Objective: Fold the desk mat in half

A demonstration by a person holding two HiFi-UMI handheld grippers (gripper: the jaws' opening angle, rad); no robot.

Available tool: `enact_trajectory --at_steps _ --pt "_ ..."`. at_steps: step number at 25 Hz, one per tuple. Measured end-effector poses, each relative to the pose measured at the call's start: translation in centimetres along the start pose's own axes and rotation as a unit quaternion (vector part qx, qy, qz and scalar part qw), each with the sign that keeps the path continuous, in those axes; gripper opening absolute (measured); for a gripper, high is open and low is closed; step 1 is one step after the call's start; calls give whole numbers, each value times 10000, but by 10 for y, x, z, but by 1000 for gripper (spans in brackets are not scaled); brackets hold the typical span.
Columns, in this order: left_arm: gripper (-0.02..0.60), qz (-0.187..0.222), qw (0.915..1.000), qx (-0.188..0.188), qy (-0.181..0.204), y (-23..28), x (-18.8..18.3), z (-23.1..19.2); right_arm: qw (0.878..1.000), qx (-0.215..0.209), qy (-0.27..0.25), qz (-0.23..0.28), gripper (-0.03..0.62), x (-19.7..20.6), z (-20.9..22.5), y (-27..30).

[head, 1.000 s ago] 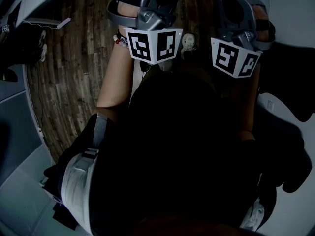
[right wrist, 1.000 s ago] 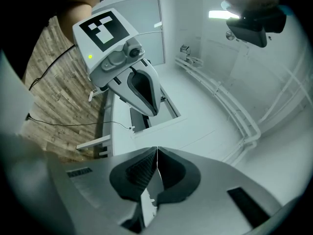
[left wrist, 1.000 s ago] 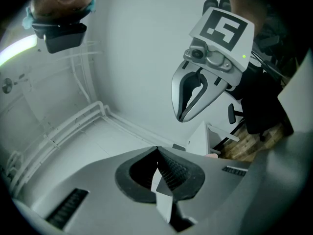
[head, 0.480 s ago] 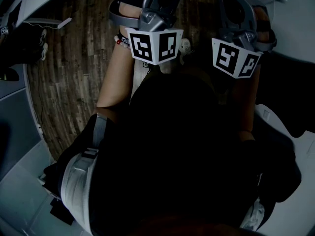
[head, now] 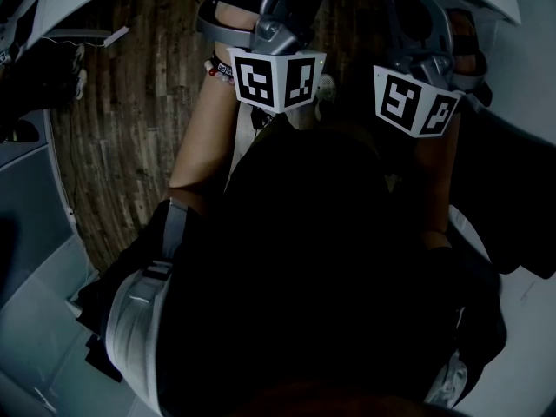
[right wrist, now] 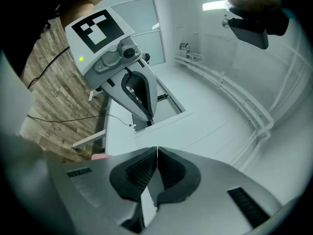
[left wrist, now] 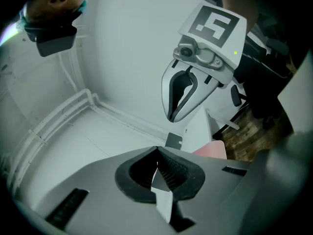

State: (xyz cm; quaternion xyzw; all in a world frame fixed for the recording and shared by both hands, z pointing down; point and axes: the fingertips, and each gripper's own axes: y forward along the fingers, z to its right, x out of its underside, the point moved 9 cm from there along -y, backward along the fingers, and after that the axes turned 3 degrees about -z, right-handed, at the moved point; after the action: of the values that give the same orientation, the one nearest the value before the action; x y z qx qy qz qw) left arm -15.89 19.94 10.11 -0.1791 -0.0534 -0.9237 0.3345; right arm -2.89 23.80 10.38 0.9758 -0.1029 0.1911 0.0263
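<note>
Both tongs are sitting side by side at twelve o'clock in the head view. The left gripper (left wrist: pixel 157 166) and right gripper (right wrist: pixel 156 164) are each pinching shut on a thin pale edge, seemingly the desk mat (head: pixel 313 259). It is hanging dark toward six o'clock, probably lifted level for doubling over.

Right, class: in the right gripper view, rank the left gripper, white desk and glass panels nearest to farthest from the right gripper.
1. left gripper, upper left, overlapping the rest.
2. white desk, behind it, beside the wood floor.
3. glass panels, far back, at the top.
</note>
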Motion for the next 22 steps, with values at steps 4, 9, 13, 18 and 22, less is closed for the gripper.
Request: enact_trajectory --at_steps 4,9,13,18,22 --pt "12 -116 9999 110 1 32 11 4 9998 -114 117 100 31 20 2 27" --pt "14 -285 9991 328 -30 71 23 17 9991 -338 233 127 31 49 -1 60" --pt "14 -489 9976 496 -50 100 35 29 9977 -584 327 69 32 70 -6 83" --pt "15 -645 9950 747 -134 132 38 51 9961 -773 413 -58 32 106 -12 101" --pt "23 -720 9923 909 -443 152 47 64 9943 -948 491 -49 32 126 -18 119"
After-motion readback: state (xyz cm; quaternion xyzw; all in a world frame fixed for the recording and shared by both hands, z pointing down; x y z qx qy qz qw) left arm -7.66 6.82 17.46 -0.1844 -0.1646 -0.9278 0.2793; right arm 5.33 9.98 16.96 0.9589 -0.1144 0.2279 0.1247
